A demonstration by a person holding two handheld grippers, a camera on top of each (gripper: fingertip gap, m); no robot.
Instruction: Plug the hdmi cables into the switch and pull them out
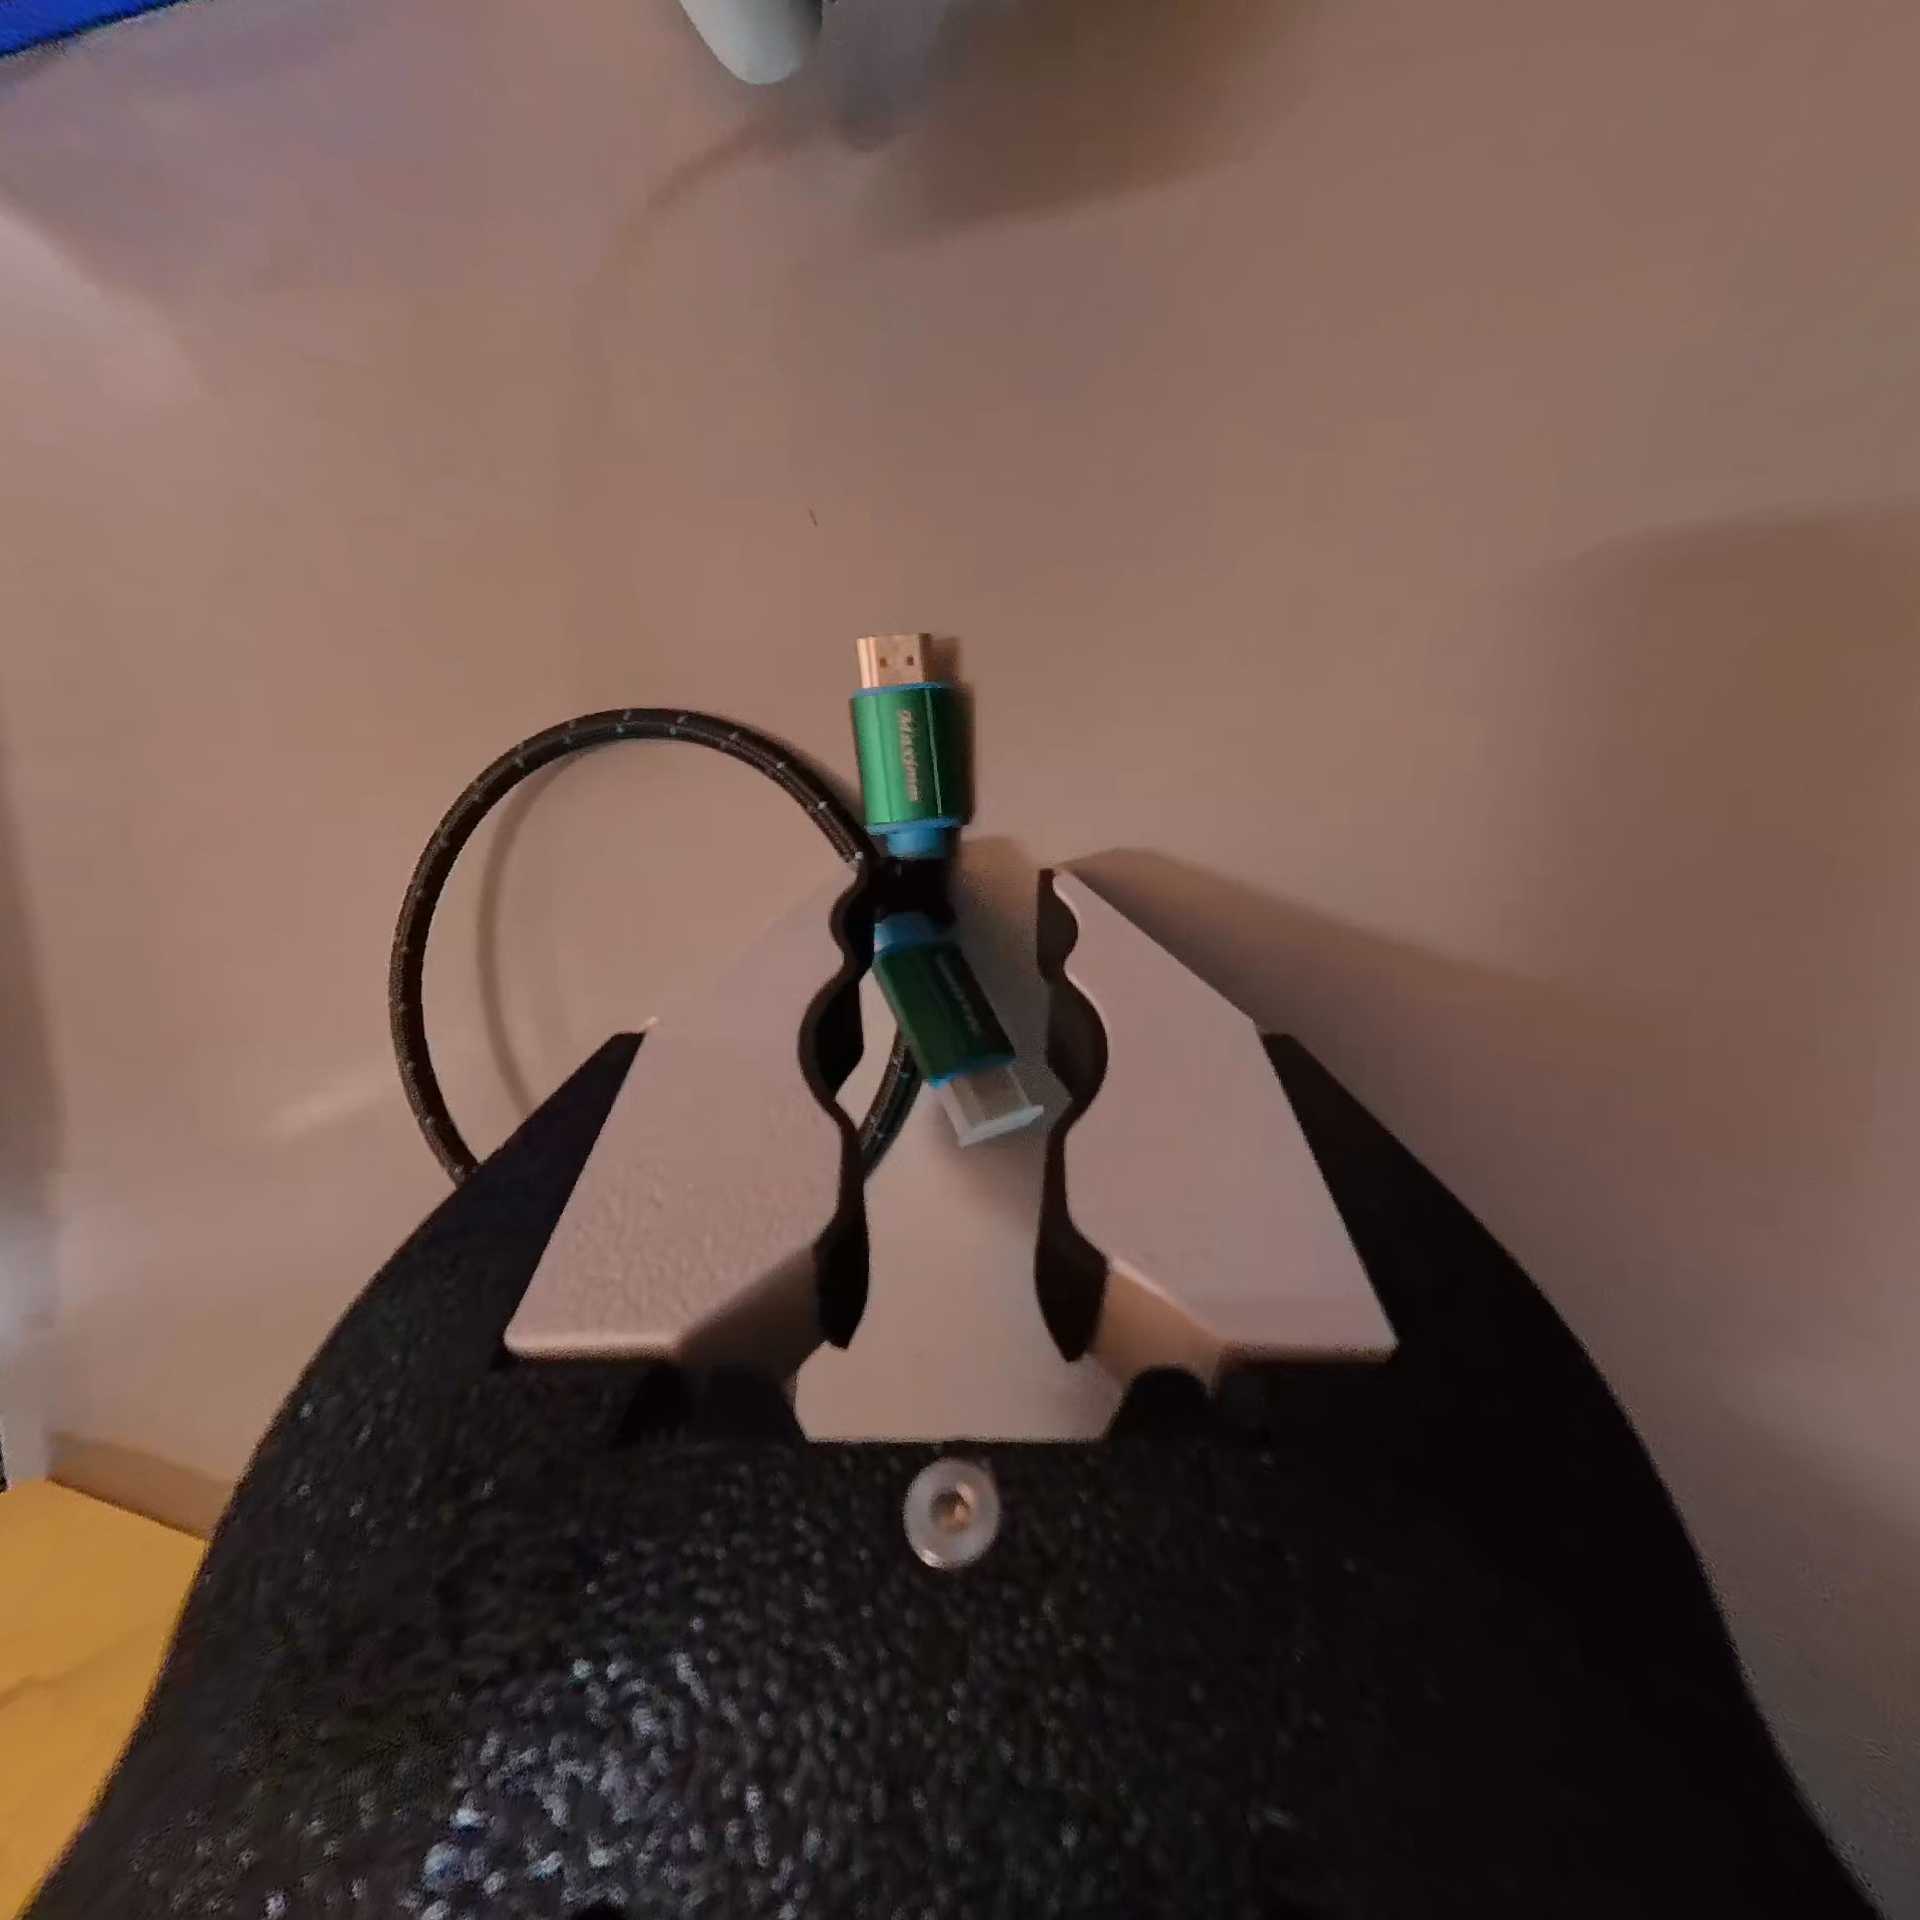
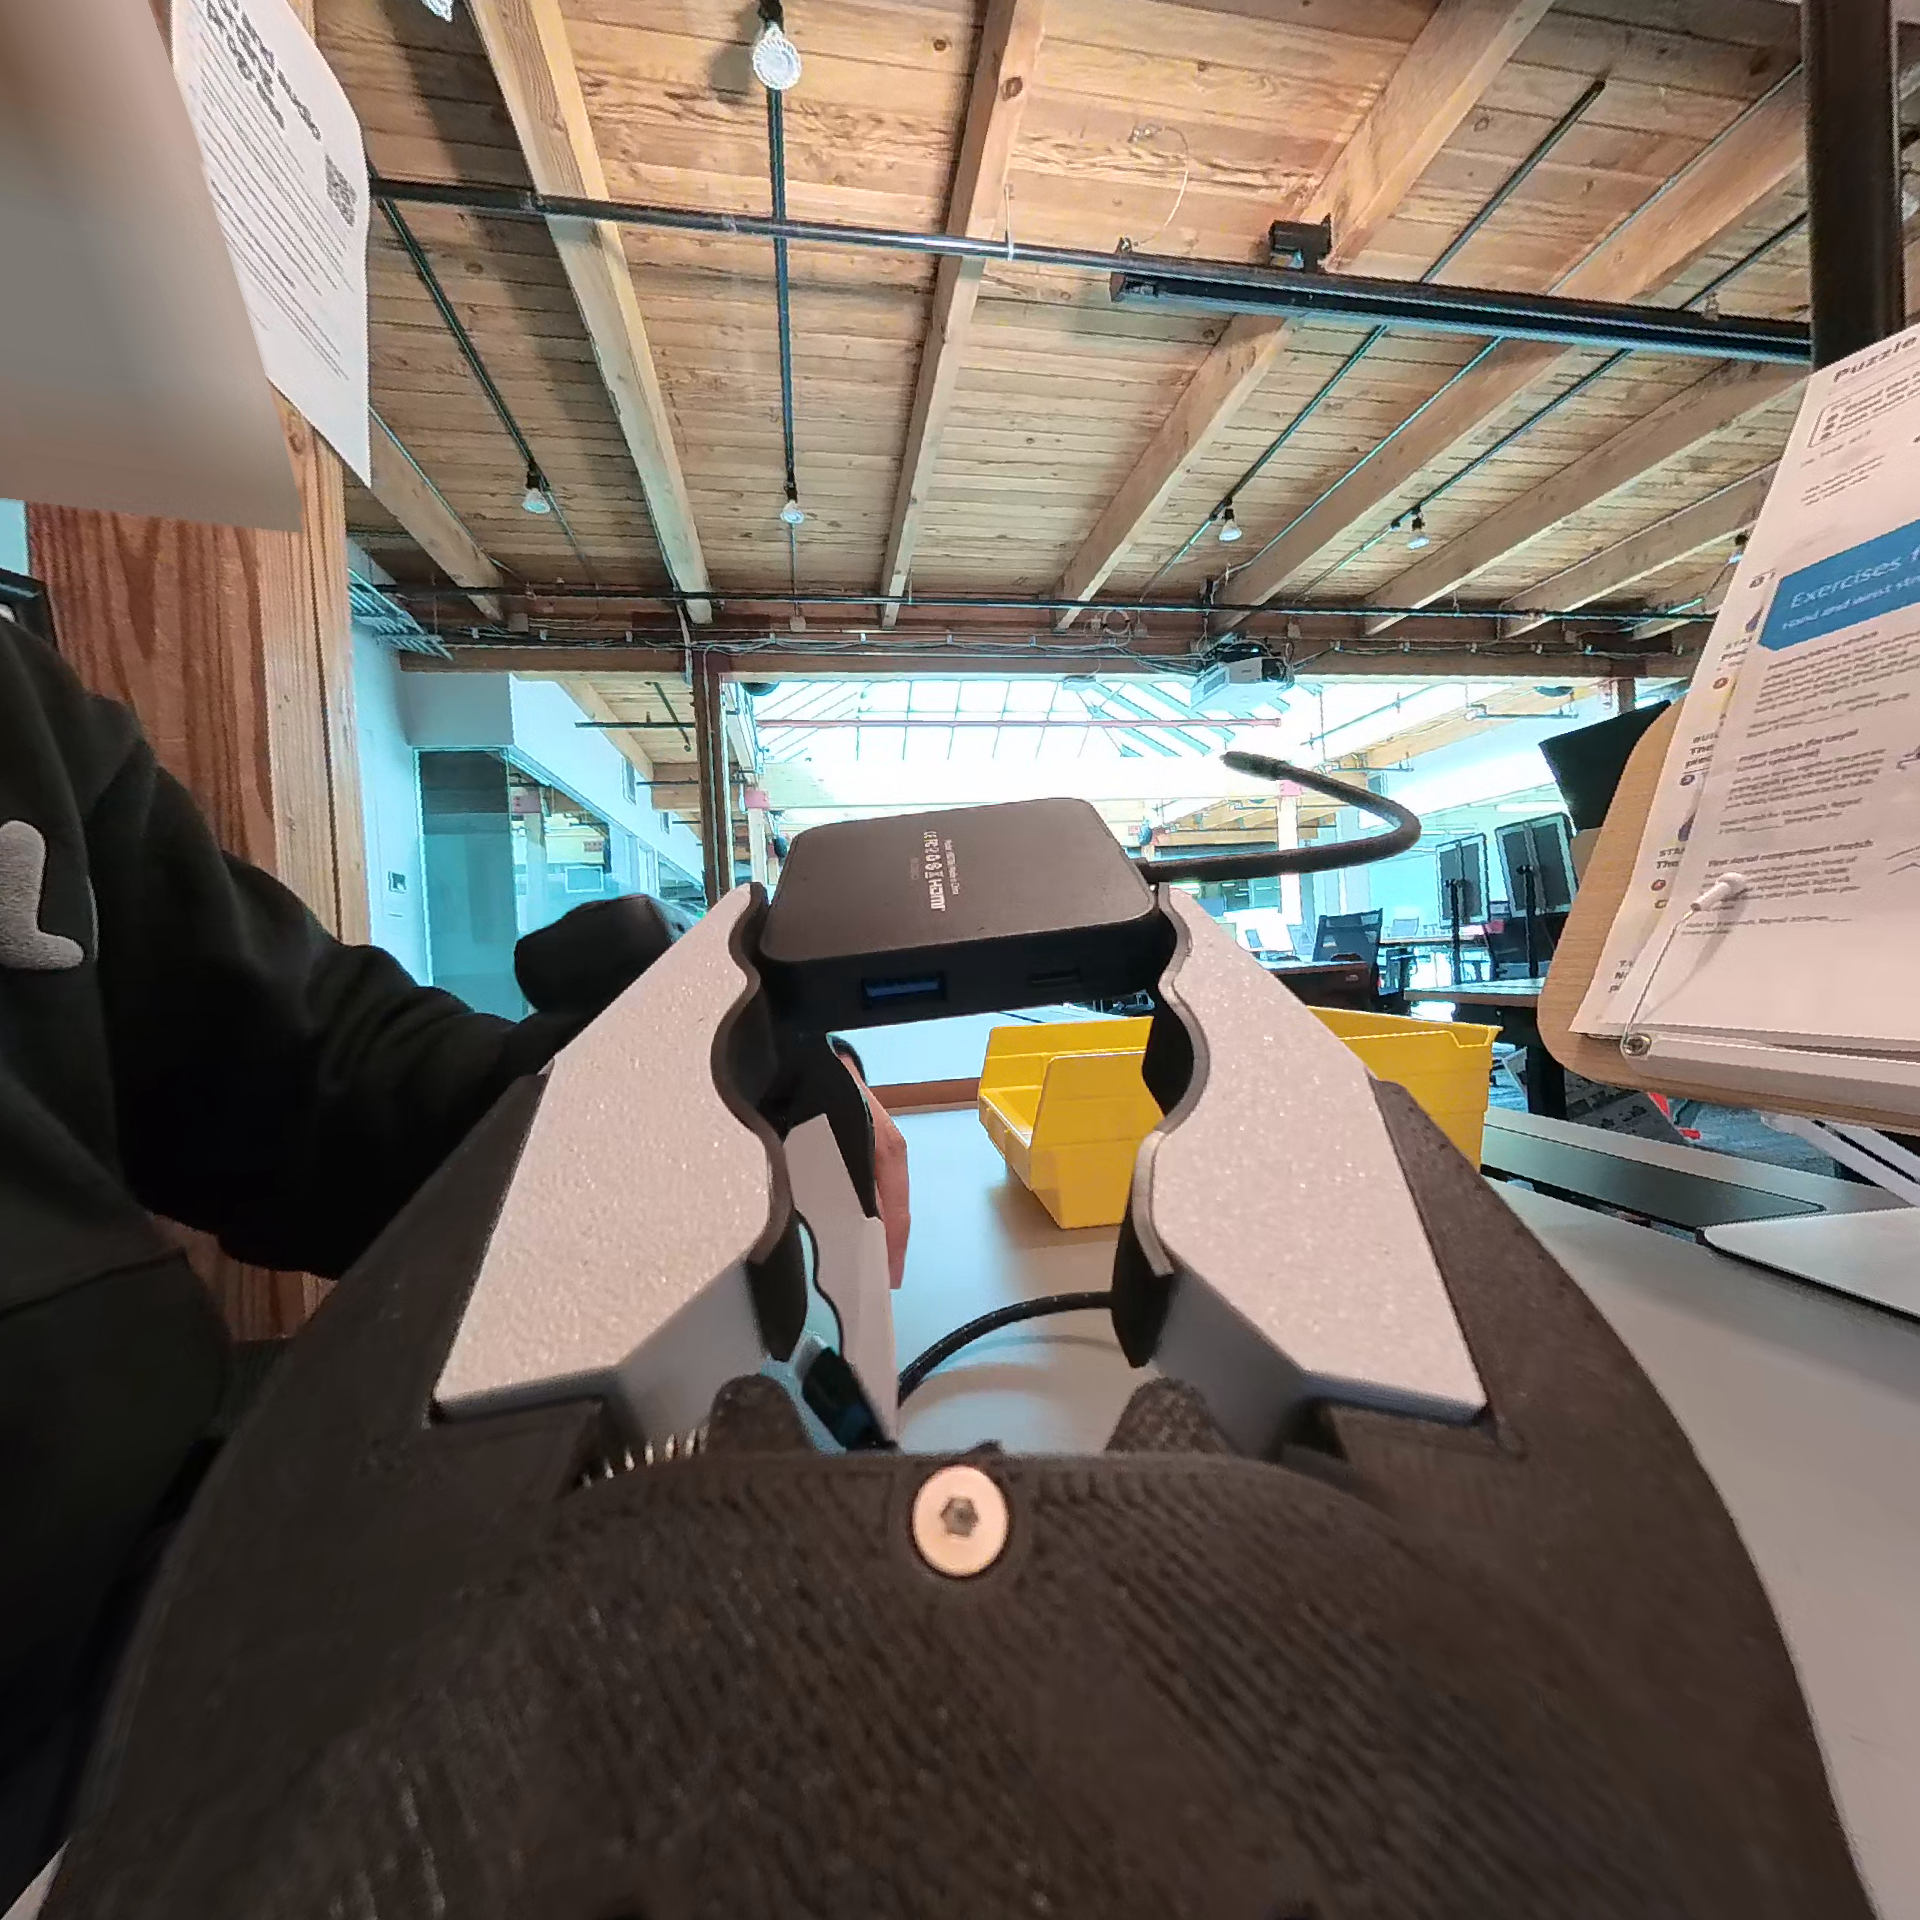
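Right claw (image 2: pixel 961 935) clenched on the black switch (image 2: pixel 961 894), held raised above the desk (image 2: pixel 997 1174), its pigtail curling beyond. Left claw (image 1: pixel 951 883) released, poised over the desk (image 1: pixel 1351 416), fingers either side of the near green connector of the looped HDMI cable (image 1: pixel 447 914); far connector (image 1: pixel 909 748) just beyond.

One view is dim, the other is bright

In the left wrist view we see a dim, brownish table (image 1: pixel 1351 436) with soft shadows, and the edges look blurry and bent. In the right wrist view we see strong daylight from far windows (image 2: pixel 987 717), sharp wooden ceiling beams (image 2: pixel 935 312) that curve, and one smeared patch at top left
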